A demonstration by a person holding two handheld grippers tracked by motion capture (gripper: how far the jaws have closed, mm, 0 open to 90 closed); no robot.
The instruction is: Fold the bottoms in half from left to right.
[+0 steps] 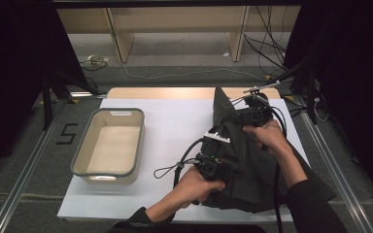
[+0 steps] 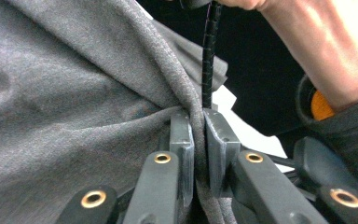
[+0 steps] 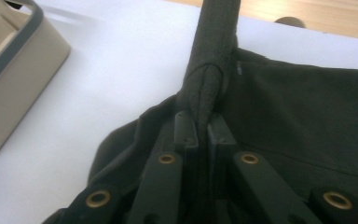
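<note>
Dark grey cloth (image 1: 252, 182) lies bunched on the right side of the desk (image 1: 175, 121), which has a white sheet on top. It may be a piece of clothing, but the folds make it hard to tell. Part of the cloth is lifted up off the desk, and part spreads down toward the near edge.

The left tongs (image 1: 212, 167) sit at the near left edge of the cloth, held by the person's left hand (image 1: 196, 187). In the left gripper view the left tongs (image 2: 198, 116) are pinched tight on a fold of the grey cloth (image 2: 74, 93), with the fold running down between the two jaws. A black cable (image 2: 209, 56) goes up just behind them.

The right tongs (image 1: 252, 115) are farther back and higher, held by the right hand (image 1: 267, 136). In the right gripper view the right tongs (image 3: 204, 122) are squeezed on a rolled edge of the cloth (image 3: 303, 116), and that roll stands up straight from the jaws.

A tan bin (image 1: 110, 145) with a grey rim sits on the left side of the desk, well apart from the cloth. Nothing can be seen inside it. Its corner (image 3: 9, 70) also shows in the right gripper view.
</note>
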